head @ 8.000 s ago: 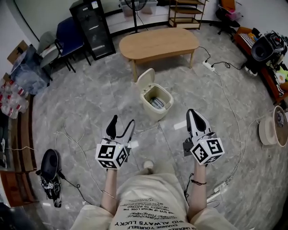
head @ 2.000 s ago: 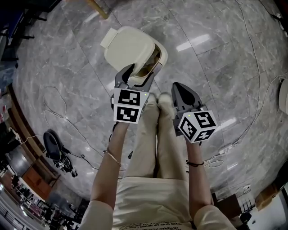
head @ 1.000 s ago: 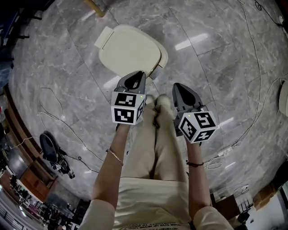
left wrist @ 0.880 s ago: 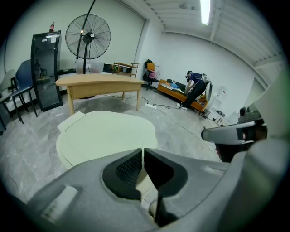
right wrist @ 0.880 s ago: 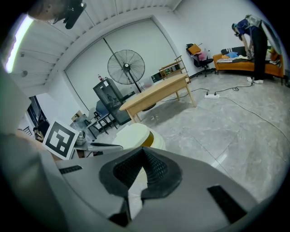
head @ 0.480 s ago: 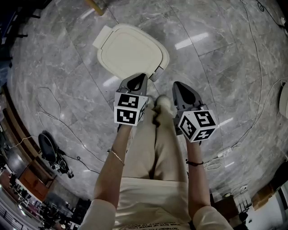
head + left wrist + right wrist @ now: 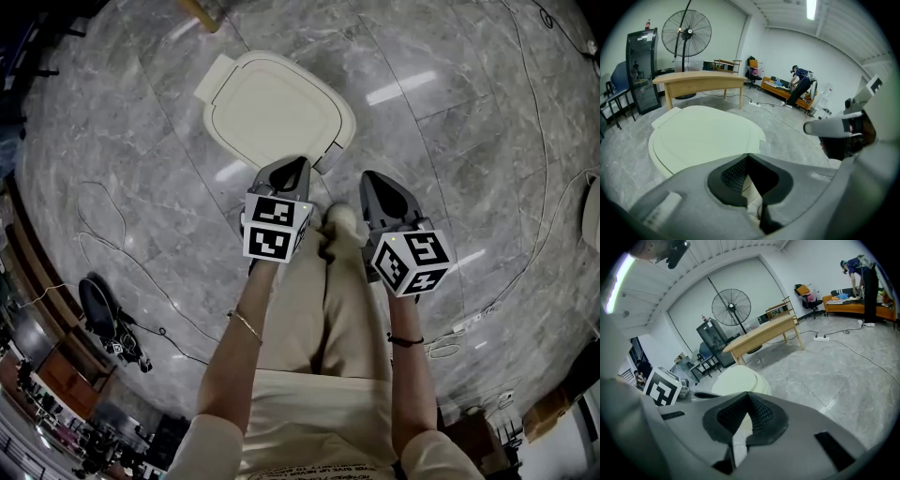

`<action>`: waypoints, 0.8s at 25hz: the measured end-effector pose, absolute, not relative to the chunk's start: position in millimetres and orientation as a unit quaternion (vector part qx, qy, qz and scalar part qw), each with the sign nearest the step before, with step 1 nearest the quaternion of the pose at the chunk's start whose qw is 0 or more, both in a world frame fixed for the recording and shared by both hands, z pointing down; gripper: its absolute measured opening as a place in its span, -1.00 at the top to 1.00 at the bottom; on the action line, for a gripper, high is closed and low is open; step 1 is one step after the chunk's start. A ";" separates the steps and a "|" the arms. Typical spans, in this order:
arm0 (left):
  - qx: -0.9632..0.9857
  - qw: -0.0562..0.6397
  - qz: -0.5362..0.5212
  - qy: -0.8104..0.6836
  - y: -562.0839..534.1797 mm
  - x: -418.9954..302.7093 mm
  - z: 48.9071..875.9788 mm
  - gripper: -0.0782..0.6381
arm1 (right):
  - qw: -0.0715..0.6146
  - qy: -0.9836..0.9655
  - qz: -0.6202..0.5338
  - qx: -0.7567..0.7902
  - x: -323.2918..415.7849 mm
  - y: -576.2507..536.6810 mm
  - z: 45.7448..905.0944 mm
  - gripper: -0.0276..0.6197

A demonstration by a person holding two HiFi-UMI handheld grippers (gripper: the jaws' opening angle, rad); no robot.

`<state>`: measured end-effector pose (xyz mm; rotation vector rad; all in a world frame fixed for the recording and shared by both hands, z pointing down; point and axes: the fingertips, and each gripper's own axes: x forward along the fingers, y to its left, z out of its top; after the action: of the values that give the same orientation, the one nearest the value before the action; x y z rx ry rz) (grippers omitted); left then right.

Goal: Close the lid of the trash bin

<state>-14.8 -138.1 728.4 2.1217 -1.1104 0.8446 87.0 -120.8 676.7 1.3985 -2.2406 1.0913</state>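
Note:
The cream trash bin [image 7: 277, 108] stands on the grey marble floor with its lid [image 7: 698, 136] lying flat and closed over it. My left gripper [image 7: 292, 165] is shut and empty, its tip just at the bin's near edge, close above the lid rim. My right gripper [image 7: 377, 180] is shut too, holding nothing, off to the right of the bin over bare floor. In the right gripper view the bin [image 7: 738, 380] shows ahead to the left, beside the left gripper's marker cube [image 7: 661, 386].
A wooden table [image 7: 701, 82], a standing fan [image 7: 686, 33] and a black cabinet [image 7: 642, 70] stand behind the bin. Cables [image 7: 122, 253] trail over the floor at left. A person [image 7: 801, 84] bends over by an orange couch far back. My legs and shoes [image 7: 333, 220] stand right below the grippers.
Two seconds ago the lid stood partly raised against my open left gripper; a second ago it lay closed and that gripper was shut. Since then the left gripper has sunk slightly. The right has kept still.

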 end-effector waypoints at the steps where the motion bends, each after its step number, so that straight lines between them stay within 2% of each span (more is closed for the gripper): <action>1: 0.798 0.295 0.319 -0.417 -138.1 -14.6 728.7 0.72 | 0.142 -0.776 0.379 0.484 87.0 -120.2 677.3 0.90; 8: 0.804 0.278 0.331 -0.409 -138.6 -13.9 731.9 0.72 | 0.145 -0.775 0.379 0.485 88.3 -119.9 681.2 0.90; 20: 0.794 0.293 0.331 -0.417 -138.6 -16.7 731.8 0.72 | 0.148 -0.774 0.375 0.488 93.1 -122.1 670.5 0.90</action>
<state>-16.7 -138.6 731.8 2.1151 -1.1105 0.8813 93.1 -122.1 670.5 1.4034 -2.2260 1.0789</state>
